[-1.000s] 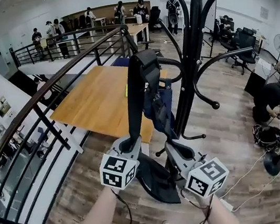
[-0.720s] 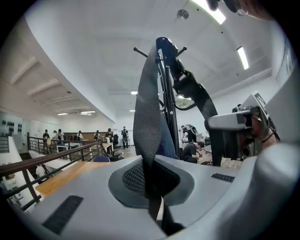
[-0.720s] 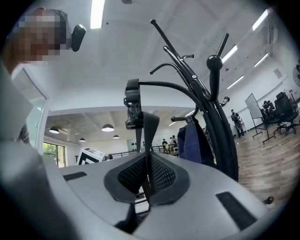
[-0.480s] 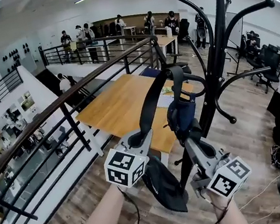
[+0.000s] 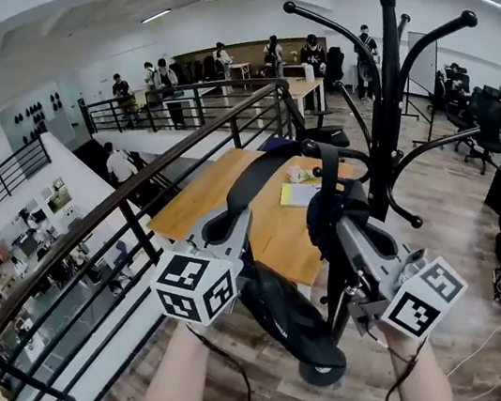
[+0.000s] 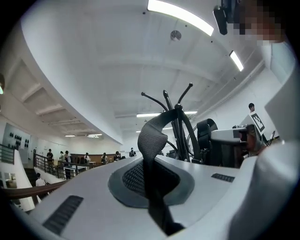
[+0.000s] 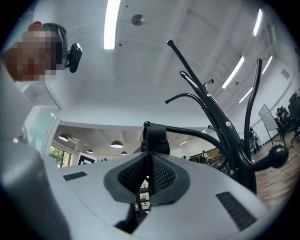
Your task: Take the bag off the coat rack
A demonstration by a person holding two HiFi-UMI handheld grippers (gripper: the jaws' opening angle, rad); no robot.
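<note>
Hanging at the centre of your head view, the dark bag (image 5: 317,222) is draped against the coat rack (image 5: 387,115), whose black pole rises at one o'clock from it. Its wide strap (image 5: 252,180) runs from ten o'clock of the bag up to twelve o'clock, where it crosses one of the rack's curved arms.

Your left gripper (image 5: 225,228) sits at nine o'clock of the bag with its jaws pressed together on that wide strap. In the left gripper view the woven strap (image 6: 152,140) stands pinched between the pads of the left gripper (image 6: 150,180) and bends away toward the coat rack (image 6: 180,136) at one o'clock.

Your right gripper (image 5: 339,227) is just beside the bag at three o'clock, jaws also closed. The right gripper view shows the right gripper (image 7: 149,176) pinching a thin, edge-on strap run (image 7: 149,161). Above the pads a dark loop (image 7: 155,137) sits over a rack arm with a ball tip. The coat rack (image 7: 225,126) climbs from four o'clock toward eleven o'clock in that view.

Beyond the bag, a wooden table (image 5: 223,204) lies at ten o'clock, with a black railing (image 5: 119,207) further out at nine o'clock. People (image 5: 162,71) stand far off at eleven o'clock. Office chairs (image 5: 483,113) are at two o'clock on the wood floor (image 5: 441,201).
</note>
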